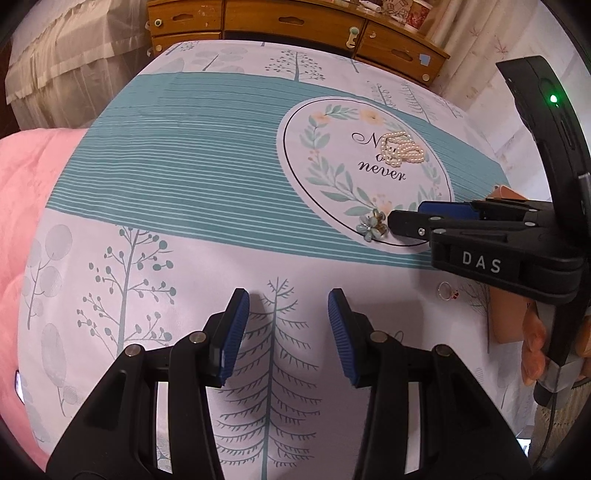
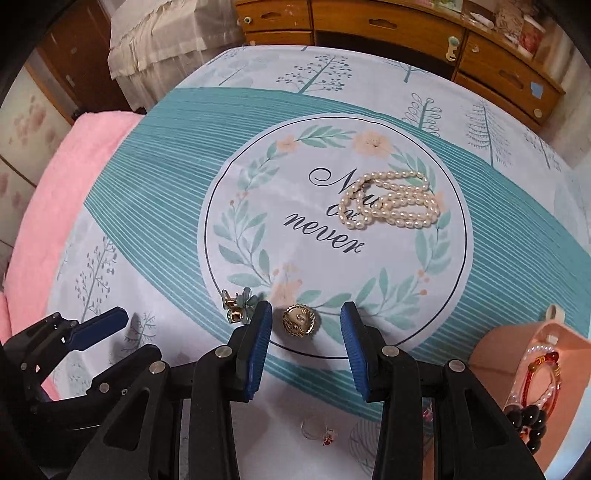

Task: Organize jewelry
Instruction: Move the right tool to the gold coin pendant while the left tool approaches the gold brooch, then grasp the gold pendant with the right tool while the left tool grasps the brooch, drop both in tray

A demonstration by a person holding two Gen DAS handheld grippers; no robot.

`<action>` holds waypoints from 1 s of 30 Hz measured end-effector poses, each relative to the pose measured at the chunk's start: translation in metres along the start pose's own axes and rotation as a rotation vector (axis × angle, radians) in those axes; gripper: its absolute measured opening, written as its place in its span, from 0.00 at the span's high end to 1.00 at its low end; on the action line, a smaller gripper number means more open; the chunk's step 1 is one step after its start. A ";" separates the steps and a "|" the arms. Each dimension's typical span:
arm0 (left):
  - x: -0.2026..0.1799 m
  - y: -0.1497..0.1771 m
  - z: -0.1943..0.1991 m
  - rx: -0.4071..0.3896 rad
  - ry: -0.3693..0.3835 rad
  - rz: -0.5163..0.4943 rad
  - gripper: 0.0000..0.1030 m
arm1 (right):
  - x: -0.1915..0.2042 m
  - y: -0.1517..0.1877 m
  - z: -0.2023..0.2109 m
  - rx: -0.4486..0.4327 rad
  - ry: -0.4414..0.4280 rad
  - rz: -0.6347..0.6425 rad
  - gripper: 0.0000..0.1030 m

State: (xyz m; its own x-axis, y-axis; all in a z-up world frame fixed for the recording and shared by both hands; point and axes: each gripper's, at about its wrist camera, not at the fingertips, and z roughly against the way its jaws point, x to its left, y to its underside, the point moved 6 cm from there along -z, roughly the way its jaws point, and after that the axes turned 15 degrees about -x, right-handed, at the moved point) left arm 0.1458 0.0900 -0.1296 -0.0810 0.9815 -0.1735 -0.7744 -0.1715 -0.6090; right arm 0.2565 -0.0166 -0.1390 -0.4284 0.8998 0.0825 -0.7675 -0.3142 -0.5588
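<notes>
My right gripper (image 2: 306, 312) points down at the printed cloth (image 2: 166, 206), open, with a round gold earring (image 2: 300, 320) lying between its pads and touching neither. A blue flower earring (image 2: 238, 308) (image 1: 373, 227) lies just outside its left finger. A pearl necklace (image 2: 391, 201) (image 1: 402, 147) is coiled on the round "never" print. A thin ring with a red stone (image 2: 317, 432) (image 1: 447, 291) lies nearer me. My left gripper (image 1: 288, 299) (image 2: 125, 339) hovers open over bare cloth to the left, nothing between its pads. In the left wrist view the right gripper (image 1: 410, 218) shows from the side, by the flower earring.
A pink jewelry box (image 2: 491, 354) (image 1: 506, 321) stands at the right, holding a red cord bracelet (image 2: 535, 384) and black beads (image 2: 528, 424). A pink blanket (image 1: 22, 221) lies along the left. A wooden chest of drawers (image 2: 388, 22) stands behind.
</notes>
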 end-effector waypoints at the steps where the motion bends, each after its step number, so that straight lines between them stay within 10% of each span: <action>1: 0.001 0.000 0.000 0.000 0.001 0.005 0.60 | 0.001 -0.001 0.000 0.002 0.004 0.007 0.63; 6: 0.001 -0.001 0.002 -0.002 -0.002 0.010 0.60 | 0.003 -0.001 0.000 -0.008 0.043 0.056 0.83; 30: -0.068 -0.046 -0.054 0.075 -0.054 -0.007 0.60 | -0.042 0.020 0.105 -0.213 -0.075 -0.130 0.83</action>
State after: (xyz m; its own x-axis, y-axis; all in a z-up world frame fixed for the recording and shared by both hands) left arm 0.2209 0.0269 -0.1314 -0.1076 0.9861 -0.1266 -0.8198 -0.1601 -0.5498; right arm 0.2092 -0.0920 -0.0668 -0.3729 0.9009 0.2221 -0.7043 -0.1190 -0.6999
